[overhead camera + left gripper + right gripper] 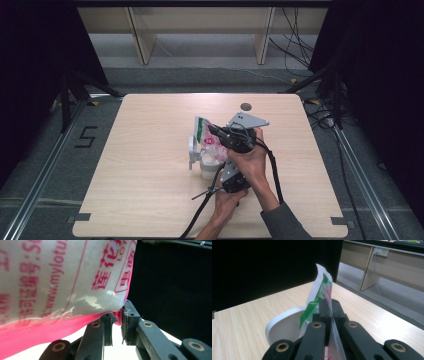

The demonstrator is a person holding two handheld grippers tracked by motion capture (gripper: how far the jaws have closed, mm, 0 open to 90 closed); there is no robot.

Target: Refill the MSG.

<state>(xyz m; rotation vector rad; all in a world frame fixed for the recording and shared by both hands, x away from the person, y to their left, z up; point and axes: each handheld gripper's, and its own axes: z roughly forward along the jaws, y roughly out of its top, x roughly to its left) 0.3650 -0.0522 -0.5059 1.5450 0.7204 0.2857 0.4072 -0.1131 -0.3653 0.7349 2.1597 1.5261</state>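
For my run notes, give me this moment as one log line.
left gripper: shut on bag corner | right gripper: shut on bag edge | bag: held over white cup | table: light wood

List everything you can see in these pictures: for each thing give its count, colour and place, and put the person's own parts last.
Plastic bag: one, white with red and green print, held up over the middle of the table.
Cup: one, white, on the table under the bag.
Stand: one, white, beside the cup; its shape is hard to tell.
Table: one, light wood.
Round insert: one, grey, near the table's far edge.
Shelving: one unit, pale wood, behind the table.
Left gripper: one, black, shut on the bag's lower edge.
Right gripper: one, black, shut on the bag's top.
Hands: two, at the table's near side.
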